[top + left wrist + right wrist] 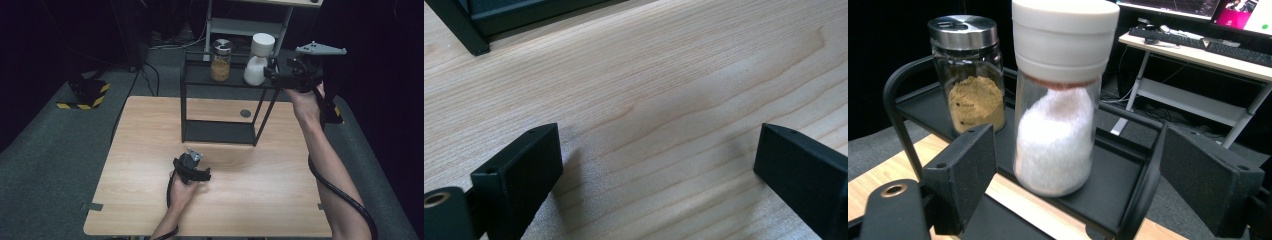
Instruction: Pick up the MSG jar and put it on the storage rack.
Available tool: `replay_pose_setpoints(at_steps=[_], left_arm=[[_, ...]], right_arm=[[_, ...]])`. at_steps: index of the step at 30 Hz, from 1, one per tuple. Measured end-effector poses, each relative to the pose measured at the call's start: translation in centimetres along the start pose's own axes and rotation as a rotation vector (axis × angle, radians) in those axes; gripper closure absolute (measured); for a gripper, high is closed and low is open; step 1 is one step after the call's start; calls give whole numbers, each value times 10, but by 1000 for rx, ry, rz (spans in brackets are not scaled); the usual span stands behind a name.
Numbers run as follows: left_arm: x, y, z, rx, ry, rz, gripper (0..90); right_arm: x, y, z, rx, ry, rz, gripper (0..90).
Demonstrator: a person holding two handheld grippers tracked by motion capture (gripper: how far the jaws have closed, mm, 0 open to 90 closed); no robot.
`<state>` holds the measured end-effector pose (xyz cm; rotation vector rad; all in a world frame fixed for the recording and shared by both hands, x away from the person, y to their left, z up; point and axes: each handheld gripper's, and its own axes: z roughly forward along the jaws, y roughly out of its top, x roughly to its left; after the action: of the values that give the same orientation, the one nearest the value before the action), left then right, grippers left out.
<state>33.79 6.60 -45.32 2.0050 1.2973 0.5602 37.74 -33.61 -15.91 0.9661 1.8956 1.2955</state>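
White-capped jar (1058,100) (no readable label)

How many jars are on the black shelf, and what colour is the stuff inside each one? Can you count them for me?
Jar with white powder and a white lid: 1
Jar with brown powder and a silver lid: 1
Total on the top of the black shelf: 2 jars

Brown-powder jar (220,61) on black rack (220,132); wooden table (150,210); keyboard, perhaps (1235,50).
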Motion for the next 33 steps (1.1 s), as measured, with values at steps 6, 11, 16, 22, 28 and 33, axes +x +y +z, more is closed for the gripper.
replay_pose_setpoints(at_steps=[6, 11, 16, 22, 28, 33], left_arm=[[0, 0, 0, 2, 1, 2, 54], [0, 0, 0, 3, -2, 2, 53], [0, 0, 0, 3, -2, 2, 53], [1, 0, 0, 3, -3, 4, 52], [1, 0, 0, 4, -5, 2, 51], [1, 0, 0, 3, -6, 2, 50]], right_arm=[[-6, -14, -11, -5, 17, 19, 146], [-12, -34, -17, -17, 38, 42, 149], [-18, -53, -20, -14, 54, 67, 149], [-23, -74, -20, -5, 55, 90, 149], [-29, -98, -20, -7, 52, 115, 147], [-30, -118, -19, 6, 53, 120, 146]])
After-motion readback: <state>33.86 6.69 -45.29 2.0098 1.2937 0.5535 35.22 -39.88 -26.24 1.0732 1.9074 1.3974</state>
